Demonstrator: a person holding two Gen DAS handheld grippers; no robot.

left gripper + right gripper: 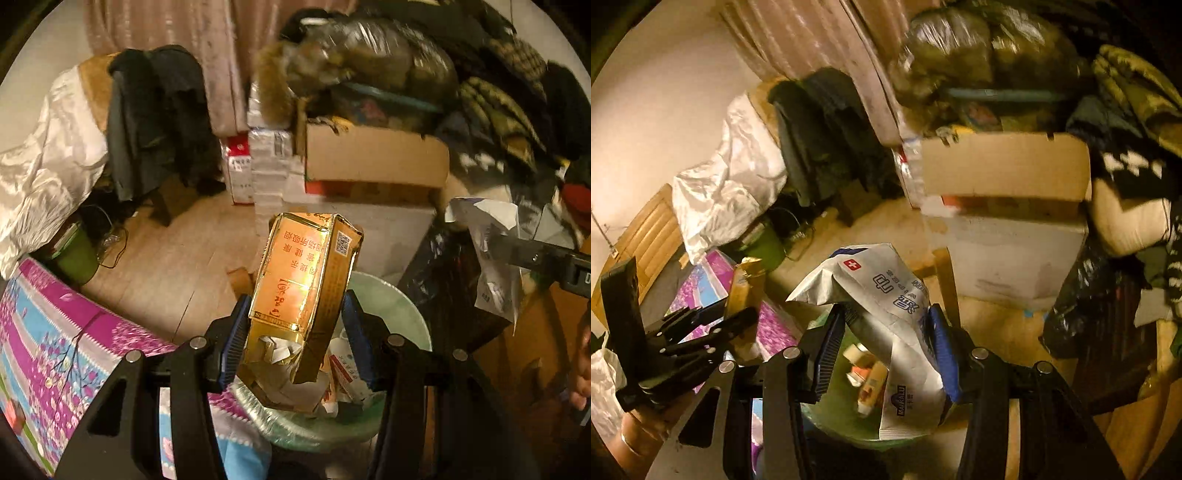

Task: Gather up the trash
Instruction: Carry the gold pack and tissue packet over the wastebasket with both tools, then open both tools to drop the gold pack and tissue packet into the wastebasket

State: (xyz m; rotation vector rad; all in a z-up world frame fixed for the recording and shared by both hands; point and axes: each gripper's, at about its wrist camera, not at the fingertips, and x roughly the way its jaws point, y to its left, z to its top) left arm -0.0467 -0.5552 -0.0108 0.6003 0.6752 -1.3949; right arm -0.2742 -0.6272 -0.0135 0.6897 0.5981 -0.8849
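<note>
My left gripper (293, 314) is shut on a gold cigarette carton (303, 280) and holds it upright over a trash bin lined with a pale green bag (402, 310), which holds paper scraps and small boxes. My right gripper (886, 325) is shut on a crumpled white wet-wipe packet (882, 295) above the same bin (834, 421). The right gripper and its packet (495, 258) show at the right of the left wrist view. The left gripper with the carton (744, 284) shows at the left of the right wrist view.
A bed with a purple flowered cover (62, 350) lies at the left. Stacked cardboard boxes (373, 158) with clothes piled on them stand behind the bin. A black bag (1082, 314) sits at the right. A chair draped with dark clothes (155, 122) stands on the wooden floor (177, 266).
</note>
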